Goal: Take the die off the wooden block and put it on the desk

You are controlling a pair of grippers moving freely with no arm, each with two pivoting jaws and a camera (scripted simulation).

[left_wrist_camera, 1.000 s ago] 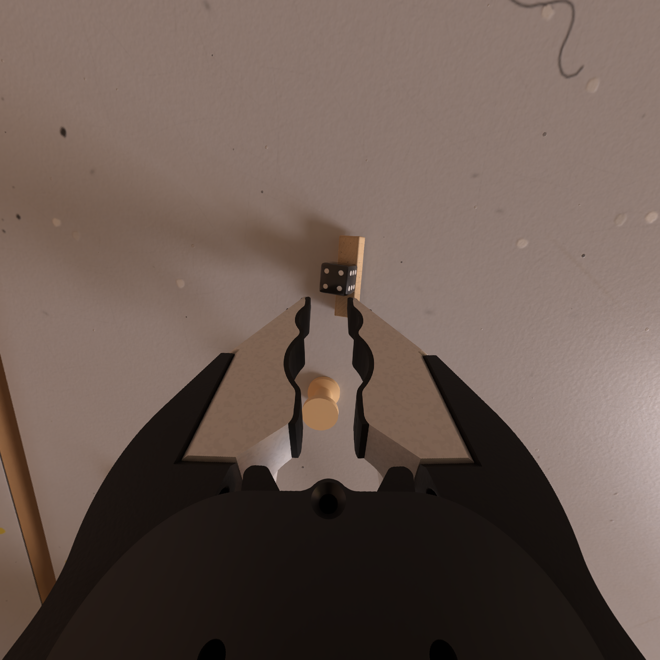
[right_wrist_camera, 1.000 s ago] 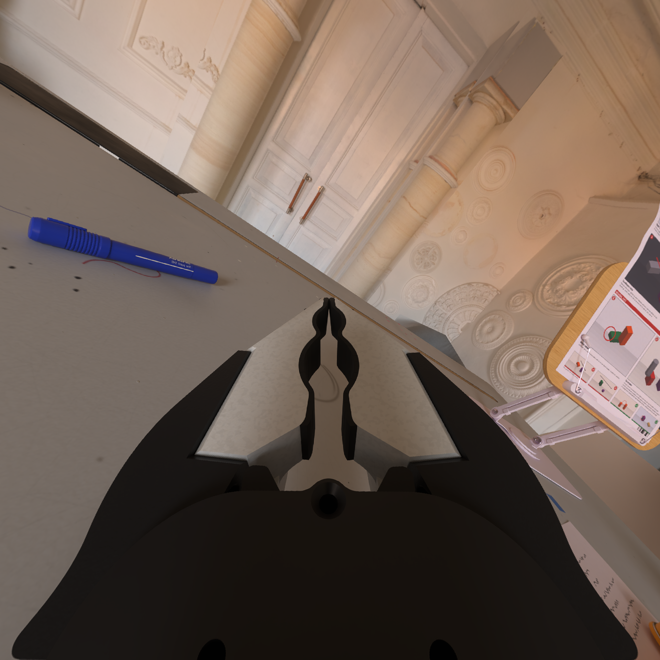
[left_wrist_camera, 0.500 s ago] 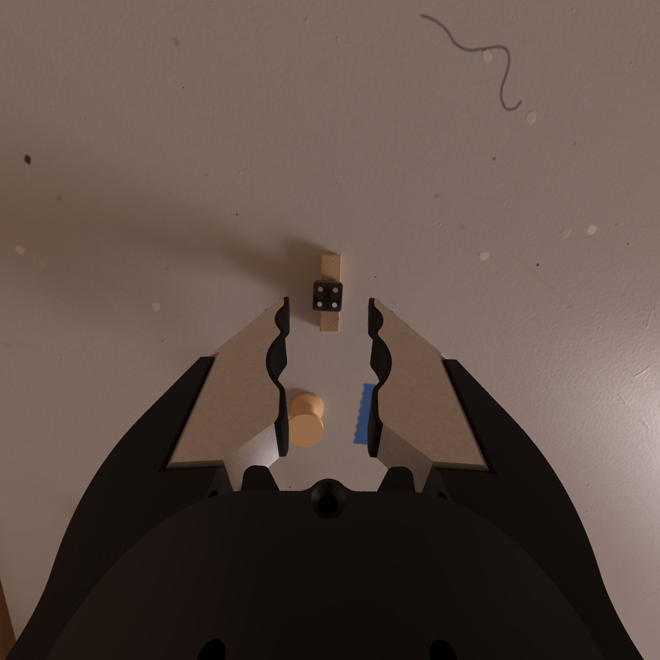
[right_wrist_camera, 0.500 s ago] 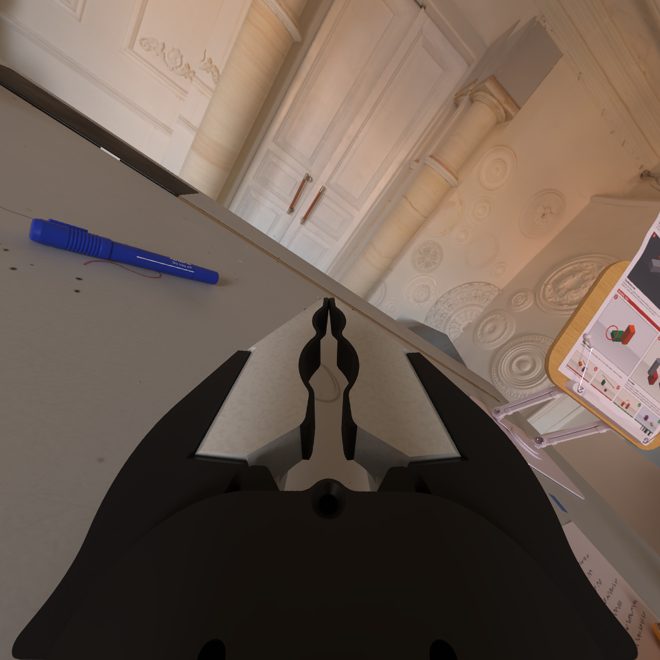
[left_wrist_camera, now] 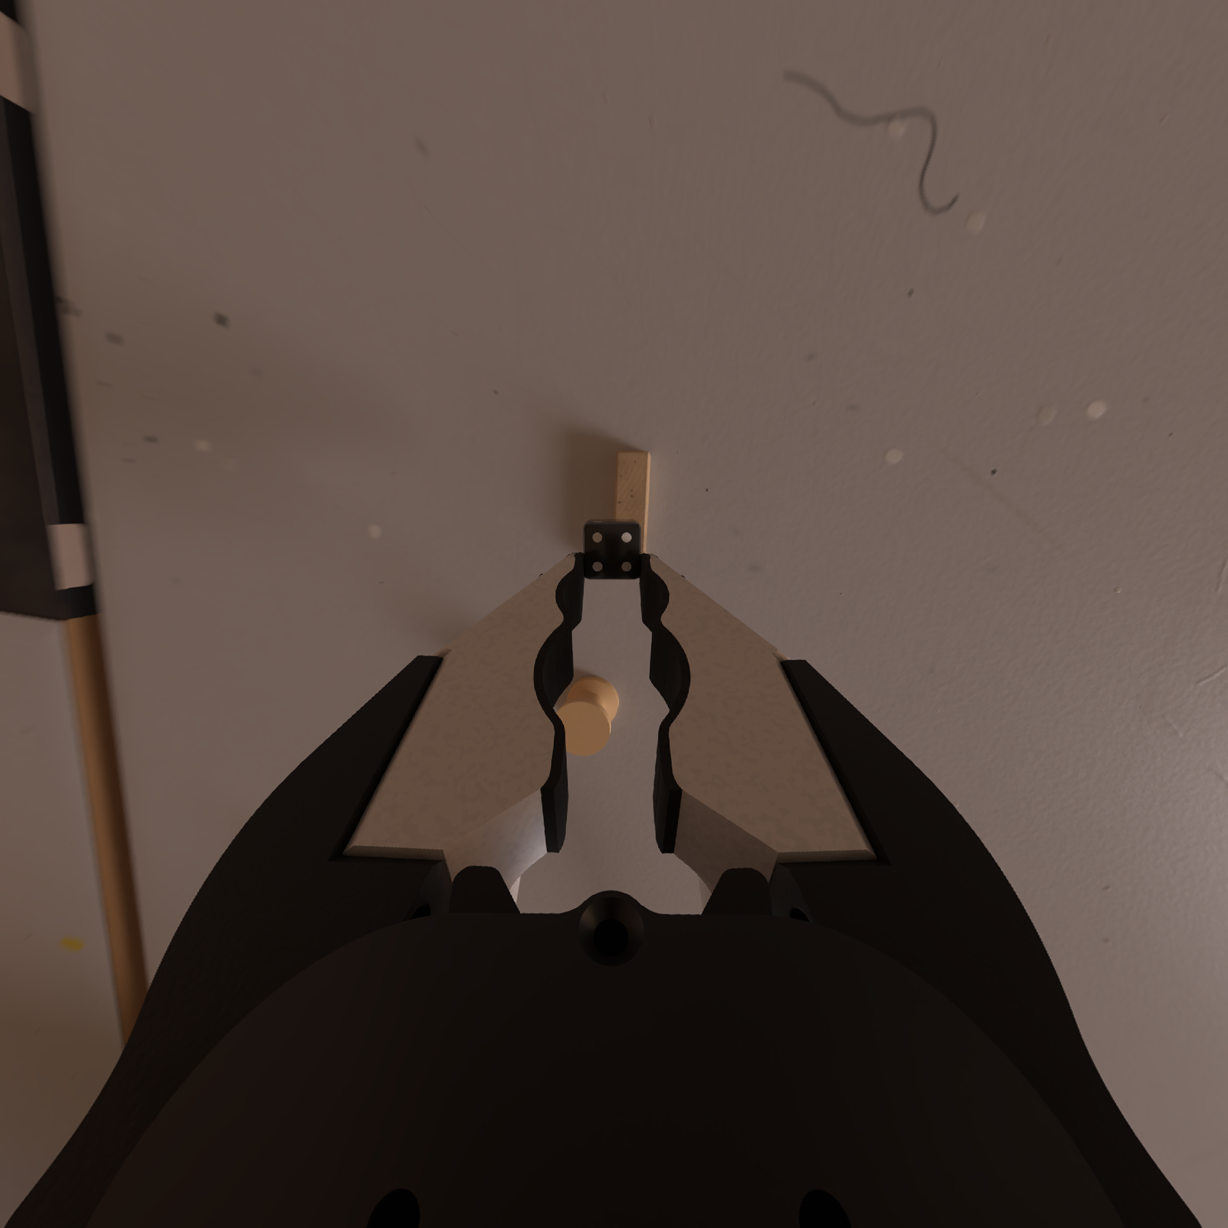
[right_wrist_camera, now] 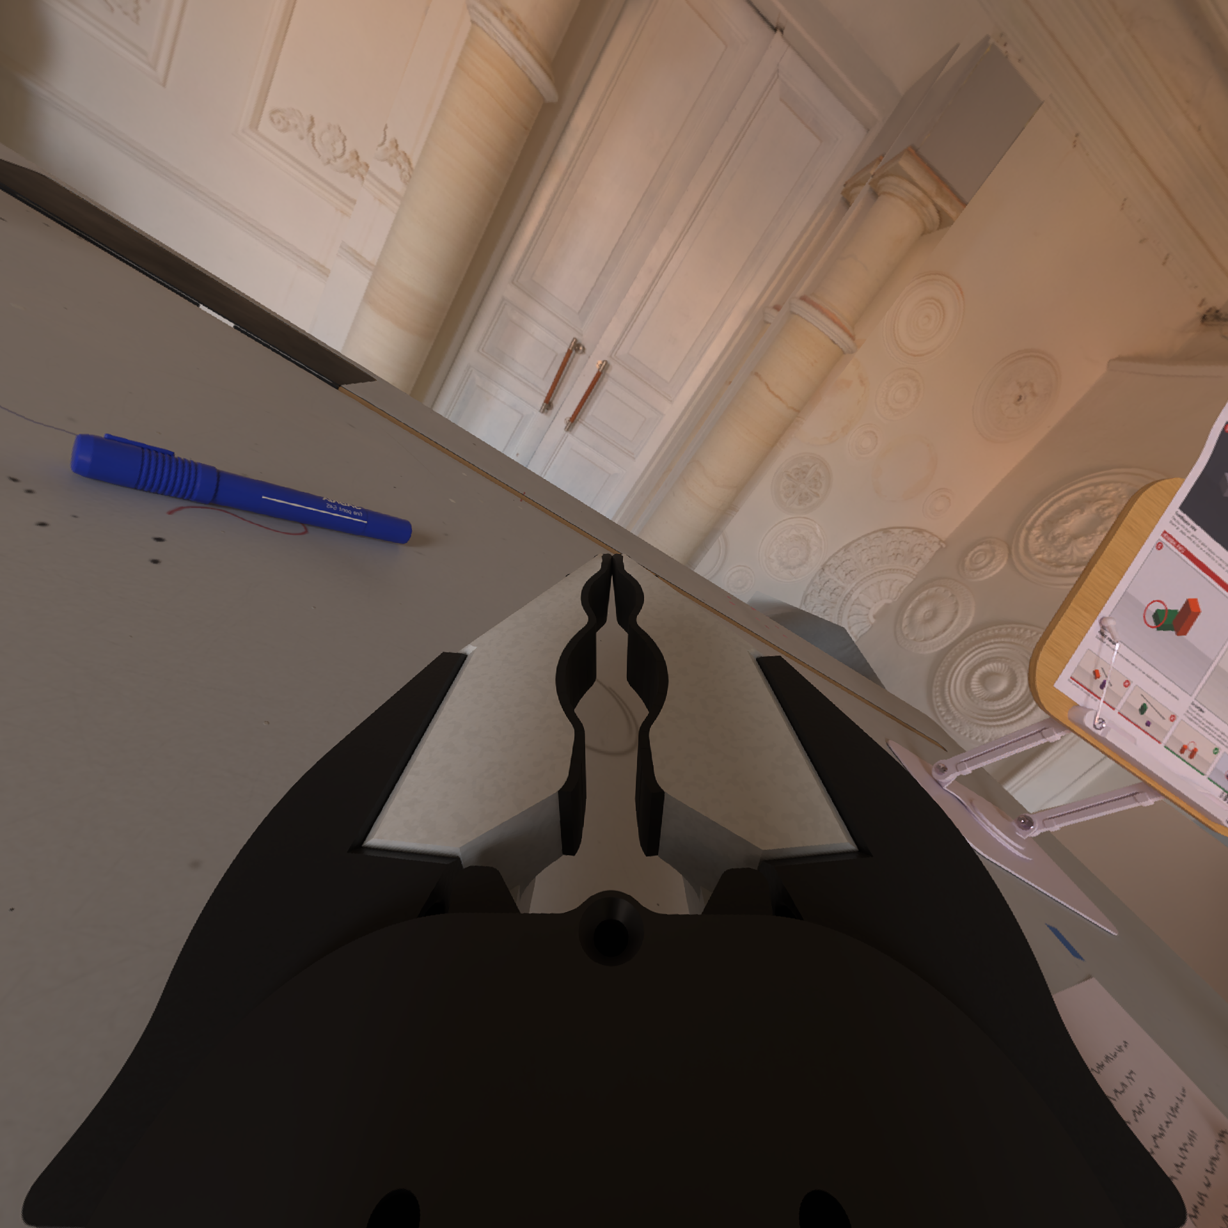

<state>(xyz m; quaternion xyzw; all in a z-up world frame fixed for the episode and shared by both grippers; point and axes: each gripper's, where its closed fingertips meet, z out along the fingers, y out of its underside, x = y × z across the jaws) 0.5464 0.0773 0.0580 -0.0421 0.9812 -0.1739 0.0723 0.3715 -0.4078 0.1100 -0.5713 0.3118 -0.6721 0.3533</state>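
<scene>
In the left wrist view a small black die (left_wrist_camera: 612, 550) with white pips sits pinched between my left gripper's (left_wrist_camera: 612, 566) two fingertips. A thin light wooden block (left_wrist_camera: 632, 488) lies on the grey desk (left_wrist_camera: 864, 531) just beyond the die; its near end is hidden behind the die. I cannot tell whether the die still touches the block. My right gripper (right_wrist_camera: 611, 563) is shut and empty, low over the desk near its far edge, away from the die.
A small wooden knob (left_wrist_camera: 585, 714) lies on the desk under my left fingers. A dark panel (left_wrist_camera: 33, 332) and a wooden strip (left_wrist_camera: 106, 797) run along the left. A blue pen (right_wrist_camera: 239, 488) lies left of the right gripper; a clipboard on a stand (right_wrist_camera: 1129, 664) is at right.
My left gripper has moved forward over the block and closed from wide open onto the die. The right gripper has stayed shut and almost still.
</scene>
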